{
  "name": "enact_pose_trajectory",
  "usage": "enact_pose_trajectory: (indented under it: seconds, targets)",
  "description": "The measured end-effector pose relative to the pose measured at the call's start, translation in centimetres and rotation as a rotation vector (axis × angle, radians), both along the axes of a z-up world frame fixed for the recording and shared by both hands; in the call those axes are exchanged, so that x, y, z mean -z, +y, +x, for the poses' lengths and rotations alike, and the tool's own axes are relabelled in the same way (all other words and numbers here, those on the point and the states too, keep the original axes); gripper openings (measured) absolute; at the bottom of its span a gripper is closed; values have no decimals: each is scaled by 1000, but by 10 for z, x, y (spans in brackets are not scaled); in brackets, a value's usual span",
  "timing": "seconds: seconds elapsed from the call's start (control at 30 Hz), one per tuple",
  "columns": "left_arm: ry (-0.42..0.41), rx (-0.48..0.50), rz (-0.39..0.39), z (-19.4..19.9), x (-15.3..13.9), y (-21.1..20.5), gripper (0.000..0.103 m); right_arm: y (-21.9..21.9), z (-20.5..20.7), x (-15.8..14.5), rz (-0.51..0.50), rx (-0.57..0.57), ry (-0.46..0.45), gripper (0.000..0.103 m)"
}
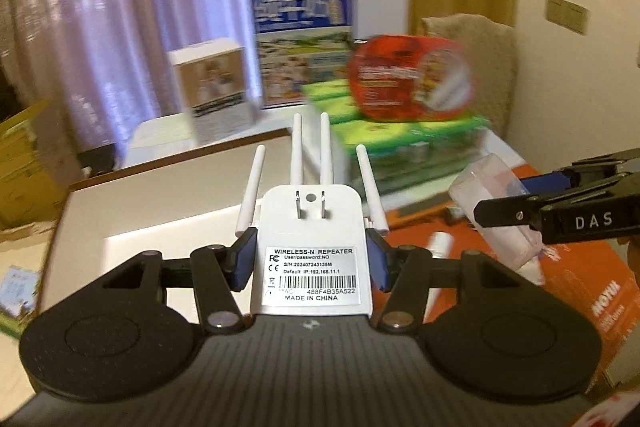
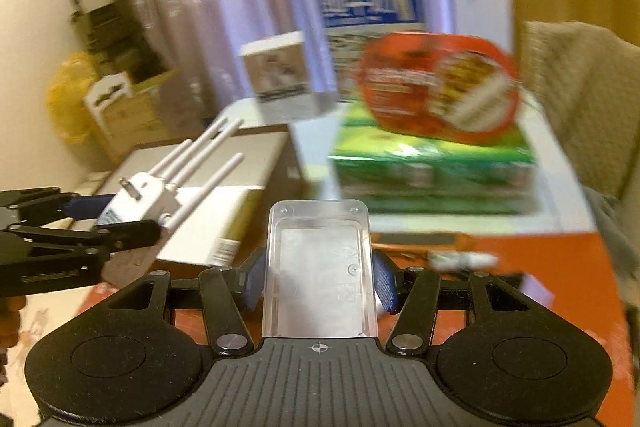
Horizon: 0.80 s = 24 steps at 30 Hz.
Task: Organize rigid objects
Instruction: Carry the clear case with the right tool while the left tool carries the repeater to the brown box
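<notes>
Two grippers are each carrying something above the cluttered table. An open brown box [image 1: 168, 203] is sitting near the left one, with a white inner tray [image 2: 224, 223] showing; what's in it I can't tell.

Left gripper [image 1: 311, 259] is clamping a white repeater [image 1: 312, 247] by its sides, jaws partly apart around the body, plug prongs facing up and four antennas pointing to the far side. Right gripper [image 2: 320, 285] is pinching a clear plastic case [image 2: 320, 267] the same way, partly open, pads pressing both sides. Each one is showing in the other's view, just beside it, not touching.

Further off, a red tin [image 1: 408, 75] is lying on green packs [image 1: 416, 143], with a blue-and-white box [image 1: 302, 47] and a small white box [image 1: 212, 87] standing to its left. An orange box [image 1: 580, 279] is lying near the right, small bits scattered on it, too blurred to tell. Curtains are hanging behind everything.
</notes>
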<state>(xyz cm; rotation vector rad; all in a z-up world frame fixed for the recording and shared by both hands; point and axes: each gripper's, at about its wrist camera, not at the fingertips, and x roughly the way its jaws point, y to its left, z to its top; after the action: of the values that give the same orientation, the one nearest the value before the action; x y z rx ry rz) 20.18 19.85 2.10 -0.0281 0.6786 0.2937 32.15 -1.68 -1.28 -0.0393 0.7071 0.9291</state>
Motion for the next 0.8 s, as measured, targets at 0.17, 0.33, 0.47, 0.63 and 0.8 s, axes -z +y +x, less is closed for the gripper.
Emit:
enact_pose_trajectory:
  seconds: [0.17, 0.33, 0.47, 0.63, 0.8]
  targets:
    - [5, -86, 7, -11, -1, 41, 52, 58, -8, -4, 14, -83, 18, 52]
    - [14, -146, -1, -14, 2, 82, 52, 111, -9, -3, 22, -123, 53, 52]
    - [32, -177, -17, -13, 9, 111, 52, 151, -7, 1, 7, -126, 76, 52]
    - [77, -191, -42, -4, 24, 137, 52, 190, -2, 16, -31, -106, 117, 52]
    - [123, -200, -98, 6, 43, 158, 52, 213, 7, 32, -70, -70, 166, 52]
